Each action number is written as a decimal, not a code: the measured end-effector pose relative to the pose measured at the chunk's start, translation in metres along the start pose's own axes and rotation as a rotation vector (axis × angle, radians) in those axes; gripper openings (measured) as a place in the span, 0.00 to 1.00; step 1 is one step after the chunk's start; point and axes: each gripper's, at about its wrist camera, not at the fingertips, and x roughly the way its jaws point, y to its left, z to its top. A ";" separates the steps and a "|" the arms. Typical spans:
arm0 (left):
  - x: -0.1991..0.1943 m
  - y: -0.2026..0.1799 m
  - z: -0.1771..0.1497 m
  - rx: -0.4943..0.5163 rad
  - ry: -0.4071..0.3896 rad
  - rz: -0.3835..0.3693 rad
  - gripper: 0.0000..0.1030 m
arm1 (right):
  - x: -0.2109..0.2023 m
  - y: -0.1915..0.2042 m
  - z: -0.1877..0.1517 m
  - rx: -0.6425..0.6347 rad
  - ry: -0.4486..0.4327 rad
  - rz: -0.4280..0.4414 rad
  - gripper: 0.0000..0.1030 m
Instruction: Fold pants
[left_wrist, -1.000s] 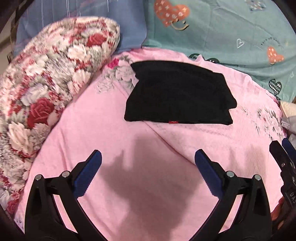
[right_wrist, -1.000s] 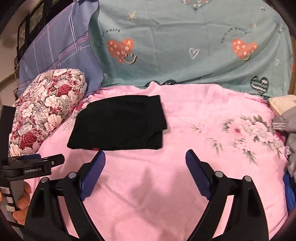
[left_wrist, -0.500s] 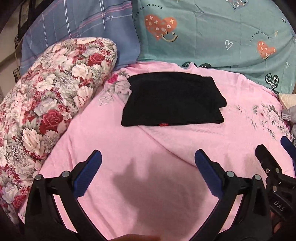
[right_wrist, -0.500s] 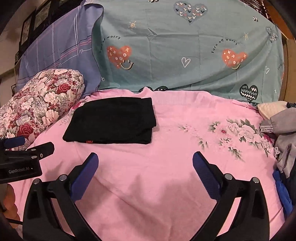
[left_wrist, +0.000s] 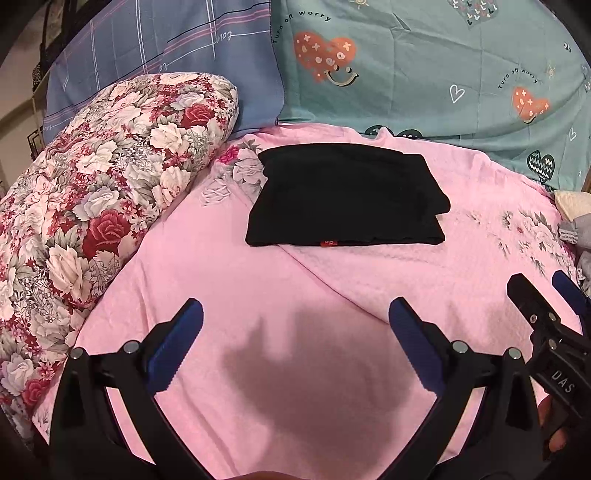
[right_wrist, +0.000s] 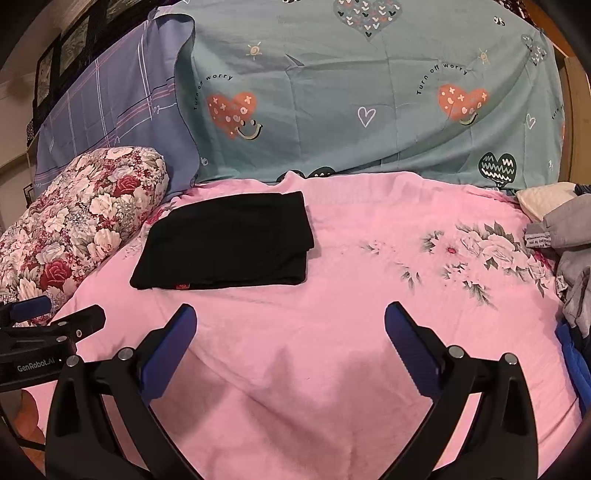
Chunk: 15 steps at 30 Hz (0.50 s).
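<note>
Here we are looking at the black pants (left_wrist: 345, 197), which are lying folded into a flat rectangle on the pink quilted bedspread (left_wrist: 229, 273); a small red label (left_wrist: 328, 243) is showing on the near edge of the pants. Taking those pants as our landmark, the big pillow in a red and white rose print (left_wrist: 99, 206) is lying just to their left, touching the bedspread but apart from the dark cloth. Behind the pants the teal sheet printed with orange hearts (left_wrist: 424, 70) is standing up along the head of the bed, and beside it, behind and to the left, a blue-grey checked cloth (left_wrist: 166, 48) is hanging. Well to the right of the pants, in the right wrist view, a heap of grey clothing (right_wrist: 569, 236) is resting at the bed's edge.

We are holding the left gripper (left_wrist: 295, 332) in front of the pants, well short of them, its blue-padded fingers (left_wrist: 177, 341) spread wide and gripping nothing. The right gripper (right_wrist: 290, 336) is hovering likewise in front of the pants and a little to their right, its fingers (right_wrist: 410, 347) gaping just as widely and carrying nothing. Both are hanging over bare pink bedspread, casting a soft shadow on it.
</note>
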 end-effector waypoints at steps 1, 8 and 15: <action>-0.001 0.000 0.000 0.000 -0.004 0.001 0.98 | 0.001 -0.001 0.000 0.007 0.003 0.002 0.99; -0.002 0.002 0.000 0.006 -0.008 -0.020 0.98 | 0.003 -0.003 -0.001 0.024 0.011 -0.001 0.99; -0.003 0.001 -0.001 0.002 -0.009 0.001 0.98 | 0.005 -0.002 -0.002 0.017 0.021 0.001 0.99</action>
